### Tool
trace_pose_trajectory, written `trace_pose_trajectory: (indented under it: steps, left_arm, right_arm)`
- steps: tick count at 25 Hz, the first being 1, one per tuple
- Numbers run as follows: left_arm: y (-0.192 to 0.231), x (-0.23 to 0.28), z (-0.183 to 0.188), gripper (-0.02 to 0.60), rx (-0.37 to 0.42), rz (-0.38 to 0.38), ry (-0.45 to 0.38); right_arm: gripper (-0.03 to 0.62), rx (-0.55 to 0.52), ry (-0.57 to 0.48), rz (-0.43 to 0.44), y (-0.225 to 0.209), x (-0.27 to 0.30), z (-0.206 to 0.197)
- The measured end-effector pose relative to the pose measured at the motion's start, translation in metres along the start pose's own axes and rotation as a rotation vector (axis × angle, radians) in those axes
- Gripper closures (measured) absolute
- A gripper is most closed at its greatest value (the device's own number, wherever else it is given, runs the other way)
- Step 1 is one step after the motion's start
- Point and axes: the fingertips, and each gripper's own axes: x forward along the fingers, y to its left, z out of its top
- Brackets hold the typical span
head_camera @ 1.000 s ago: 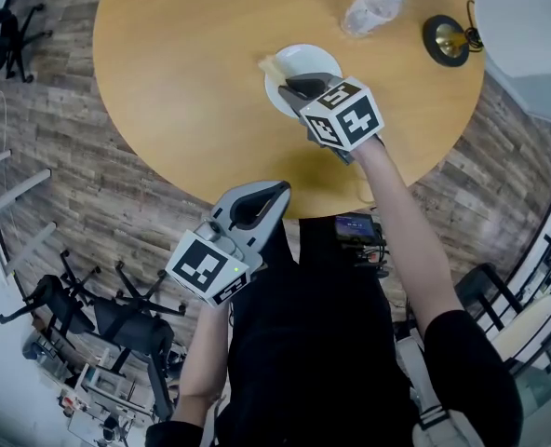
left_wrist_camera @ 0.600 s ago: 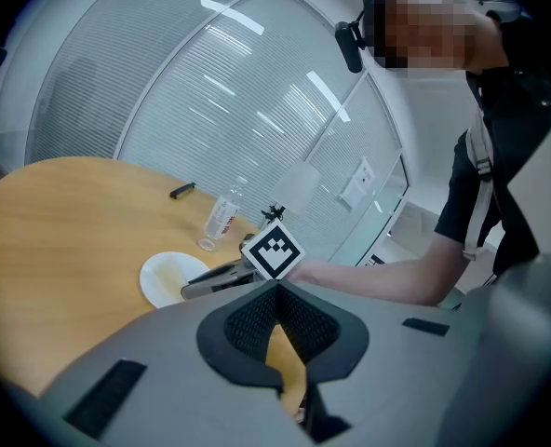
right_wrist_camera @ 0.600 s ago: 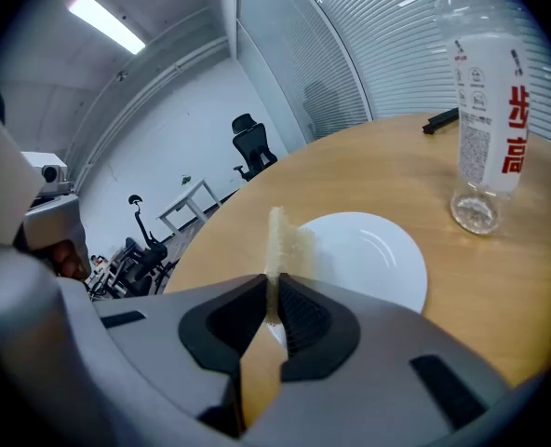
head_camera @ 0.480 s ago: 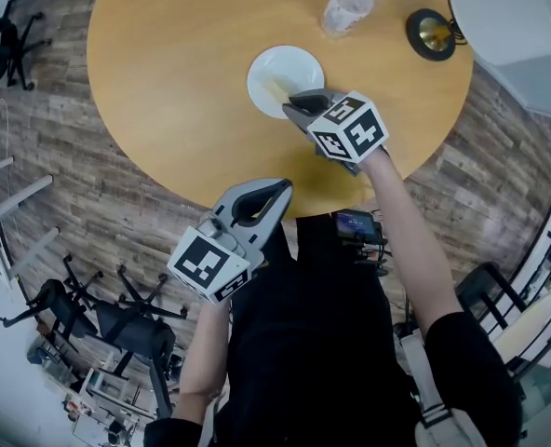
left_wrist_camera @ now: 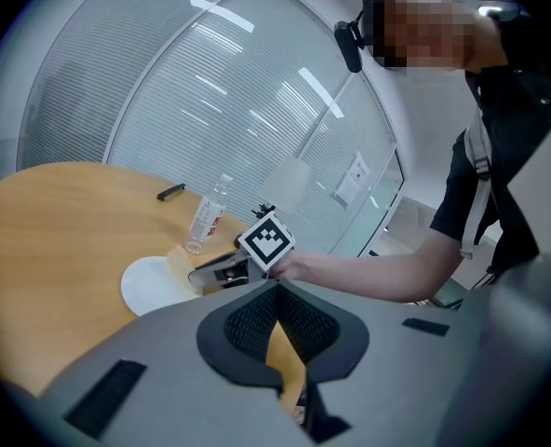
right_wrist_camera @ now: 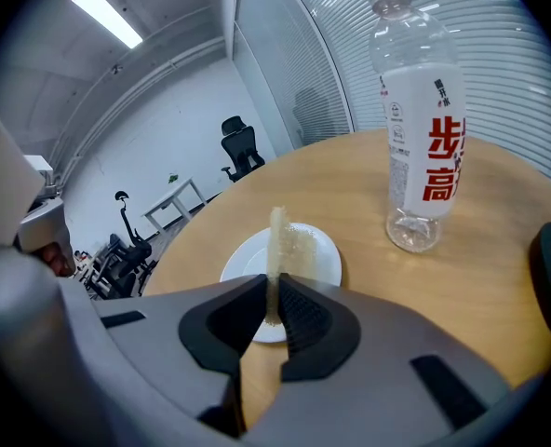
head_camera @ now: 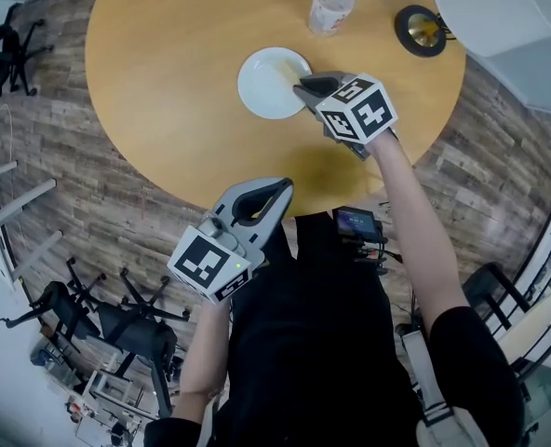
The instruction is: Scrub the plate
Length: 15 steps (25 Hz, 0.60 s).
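Observation:
A white plate [head_camera: 268, 87] lies on the round wooden table [head_camera: 164, 82]. My right gripper [head_camera: 303, 86] sits at the plate's right rim, shut on a thin yellowish scrub pad [head_camera: 288, 64] that reaches over the plate. In the right gripper view the scrub pad [right_wrist_camera: 277, 250] stands on edge between the jaws of the right gripper [right_wrist_camera: 275, 285], above the plate [right_wrist_camera: 311, 250]. My left gripper [head_camera: 277, 188] hovers off the table's near edge, shut and holding nothing. The left gripper view shows the left gripper [left_wrist_camera: 277, 289], the plate [left_wrist_camera: 148, 287] and the right gripper [left_wrist_camera: 201, 276] beyond it.
A clear water bottle [head_camera: 331, 4] with a red label stands just behind the plate. A black and gold lamp base [head_camera: 420, 28] with a white shade [head_camera: 494, 7] is at the table's far right. Office chairs [head_camera: 117, 324] stand on the wood floor.
The right gripper has drawn the scrub pad across the plate, from its left side to its right rim. The left gripper has stayed where it was.

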Motion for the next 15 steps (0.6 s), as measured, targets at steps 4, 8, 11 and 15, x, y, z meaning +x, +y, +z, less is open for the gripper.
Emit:
trace_pose_trajectory:
  steps: [4, 8, 11, 15]
  left_arm:
    - [-0.001, -0.002, -0.003, 0.569, -0.006, 0.012, 0.001]
    - [0.004, -0.005, -0.009, 0.569, -0.021, 0.03, -0.008]
    - [0.005, -0.006, -0.012, 0.569, -0.033, 0.045, -0.018]
    - [0.007, -0.011, -0.017, 0.569, -0.051, 0.069, -0.032]
  right_arm:
    - [0.555, 0.0, 0.002, -0.002, 0.002, -0.001, -0.001]
    - [0.554, -0.013, 0.019, 0.025, 0.013, 0.01, -0.01]
    - [0.554, -0.021, 0.034, 0.052, 0.022, 0.019, -0.016]
    - [0.554, -0.031, 0.052, 0.083, 0.034, 0.033, -0.017]
